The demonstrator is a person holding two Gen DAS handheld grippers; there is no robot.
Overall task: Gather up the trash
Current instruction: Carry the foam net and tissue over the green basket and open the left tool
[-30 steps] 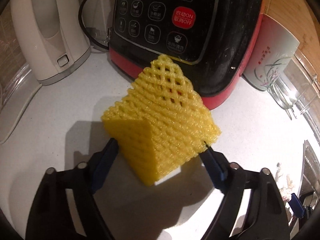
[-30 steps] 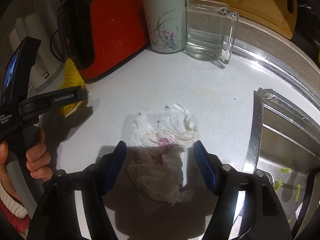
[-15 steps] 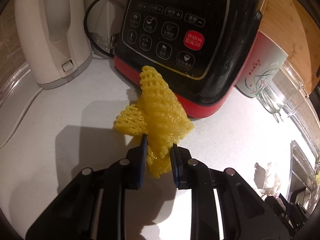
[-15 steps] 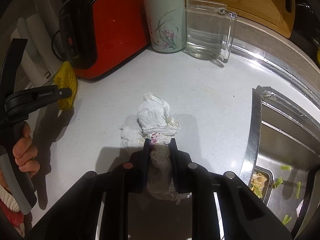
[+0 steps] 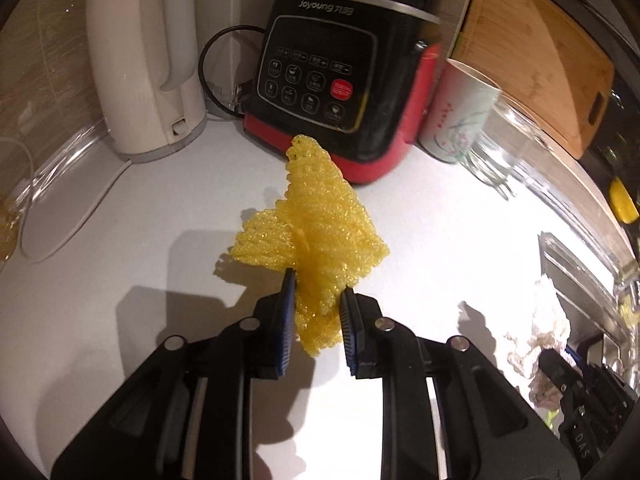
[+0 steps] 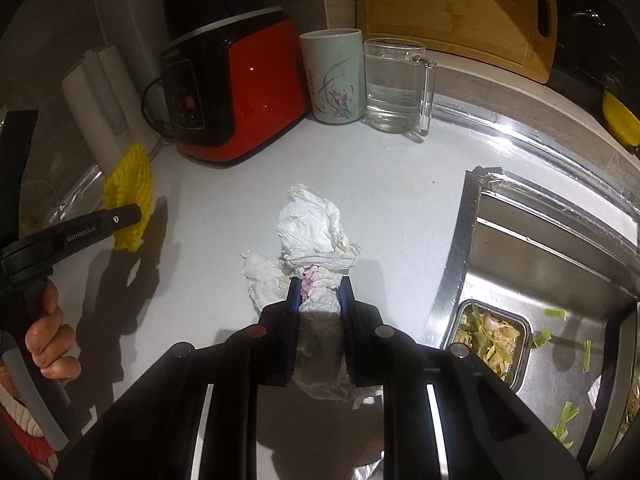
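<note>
White counter (image 6: 400,200), two grippers, two trash pieces

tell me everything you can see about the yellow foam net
The yellow foam net is a soft, open-mesh fruit sleeve of spongy foam with a diamond lattice. It is squashed and folded where the left gripper has its jaws shut on its lower part, so the mesh fans out above and to both sides, with one pointed end toward the red and black blender. A small tail hangs below the jaws. Its shadow on the white counter suggests it is lifted. From the right wrist view it shows as a yellow bunch.
</note>
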